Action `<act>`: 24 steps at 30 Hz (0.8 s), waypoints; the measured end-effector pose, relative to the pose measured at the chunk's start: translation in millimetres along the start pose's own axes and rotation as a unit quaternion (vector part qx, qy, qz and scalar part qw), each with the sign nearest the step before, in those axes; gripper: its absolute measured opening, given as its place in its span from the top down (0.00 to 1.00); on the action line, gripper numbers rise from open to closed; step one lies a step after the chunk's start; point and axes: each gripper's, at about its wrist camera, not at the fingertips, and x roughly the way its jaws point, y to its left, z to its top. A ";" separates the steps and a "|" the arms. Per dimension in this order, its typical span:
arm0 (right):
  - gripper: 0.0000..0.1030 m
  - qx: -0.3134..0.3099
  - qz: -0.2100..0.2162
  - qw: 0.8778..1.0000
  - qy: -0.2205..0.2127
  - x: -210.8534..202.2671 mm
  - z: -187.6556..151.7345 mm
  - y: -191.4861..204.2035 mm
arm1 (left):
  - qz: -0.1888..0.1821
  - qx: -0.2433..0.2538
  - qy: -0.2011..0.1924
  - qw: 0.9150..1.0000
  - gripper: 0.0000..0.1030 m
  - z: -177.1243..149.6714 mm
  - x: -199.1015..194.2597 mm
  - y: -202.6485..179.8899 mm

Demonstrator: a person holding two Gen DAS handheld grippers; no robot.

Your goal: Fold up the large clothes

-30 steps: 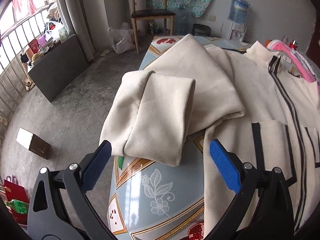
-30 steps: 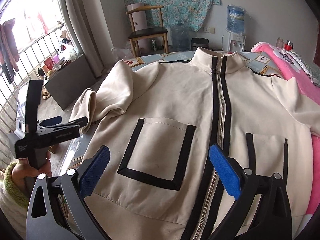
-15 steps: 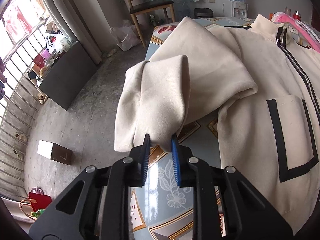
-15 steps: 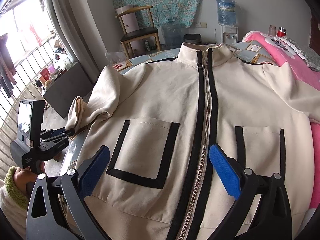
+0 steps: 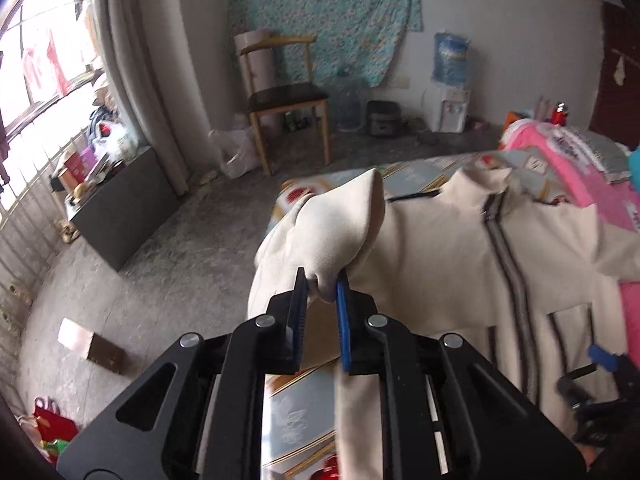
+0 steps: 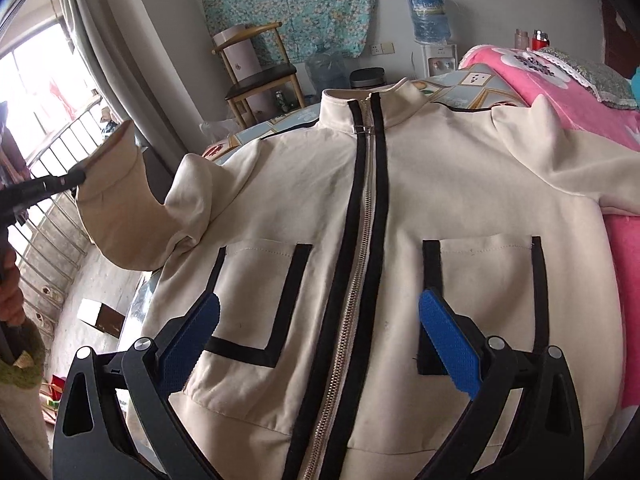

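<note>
One claw [image 5: 322, 290] pinches the sleeve cuff [image 5: 340, 232] aloft; the other [image 6: 318, 320] gapes empty.

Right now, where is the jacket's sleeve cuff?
In the right wrist view the sleeve cuff hangs raised at far left, beside the window railing, pinched by the left tool, off the jacket on the table.

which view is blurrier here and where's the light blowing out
Left wrist view: motion-smeared across the room and jacket, though the left gripper clamped on the sleeve cuff stays sharp. Right wrist view: crisp, with the window blown out white and fisheye bending at the edges.
</note>
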 end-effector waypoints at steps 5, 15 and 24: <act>0.06 0.028 -0.025 0.999 -0.008 -11.1 -2.7 -33.6 | -0.183 0.020 -0.011 0.983 0.85 23.0 -14.3 -91.1; 0.12 0.113 -0.017 0.993 0.022 -13.1 4.5 -115.7 | -0.219 -0.031 0.079 0.972 0.56 -51.6 33.7 -89.2; 0.40 0.211 0.146 0.958 0.126 58.2 46.5 -126.9 | -0.022 0.029 0.133 0.990 0.56 -105.1 72.3 -28.0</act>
